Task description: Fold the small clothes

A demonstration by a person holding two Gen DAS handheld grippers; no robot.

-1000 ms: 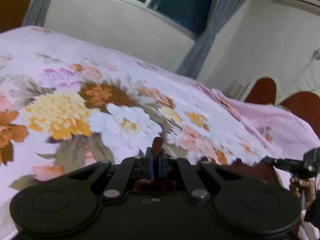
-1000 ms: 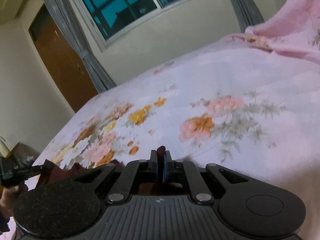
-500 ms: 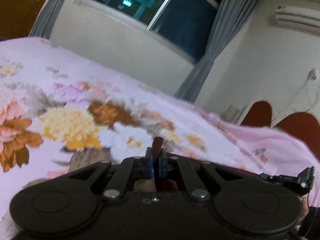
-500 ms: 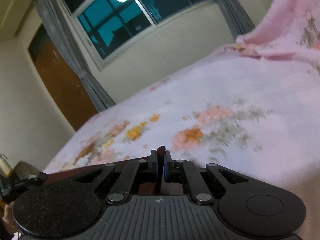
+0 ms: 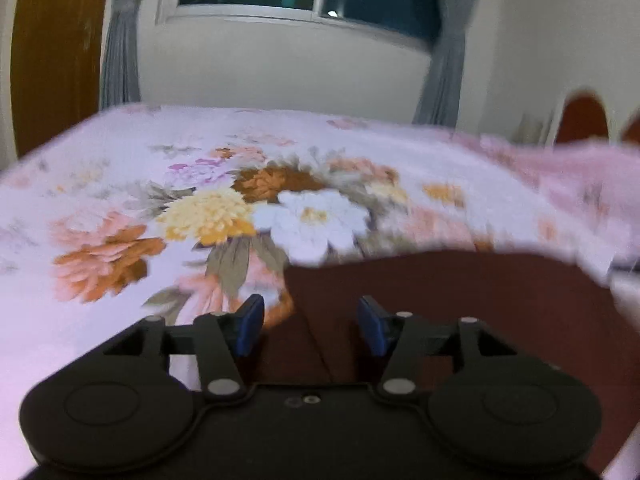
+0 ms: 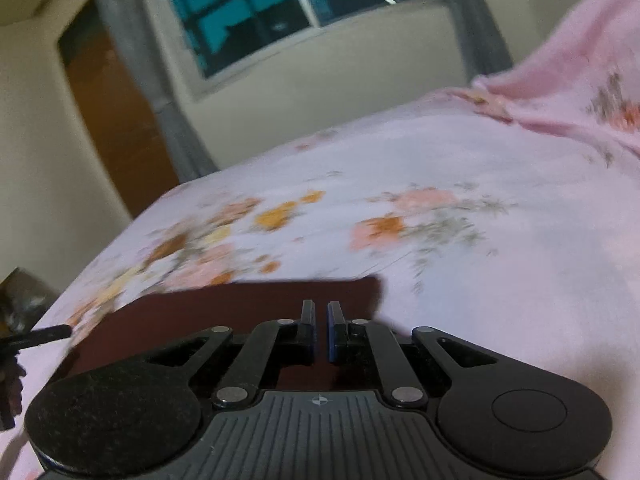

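**Left claw letting go, right claw nearly closed over the cloth**

The left gripper (image 5: 310,326) is standing about half open, its blue pads (image 5: 249,324) well apart; its jaws have just been opening. The maroon cloth (image 5: 460,304) is lying flat on the floral bedsheet (image 5: 120,184) under and ahead of the claw, its near corner sitting between the pads, and neither pad is pressing on it.

The right gripper (image 6: 319,330) is showing only a thin slit between its pads. The same cloth (image 6: 240,304) is spreading out under and ahead of it, with its far right corner lying just beyond the fingertips. No fabric is showing between the tips; the picture is blurred, so the grip is probably empty, though a thin fold lower down cannot be ruled out.

At the left edge of the right wrist view, a dark part of the other tool (image 6: 40,336) is poking in beside the cloth, over the bedsheet (image 6: 500,280)
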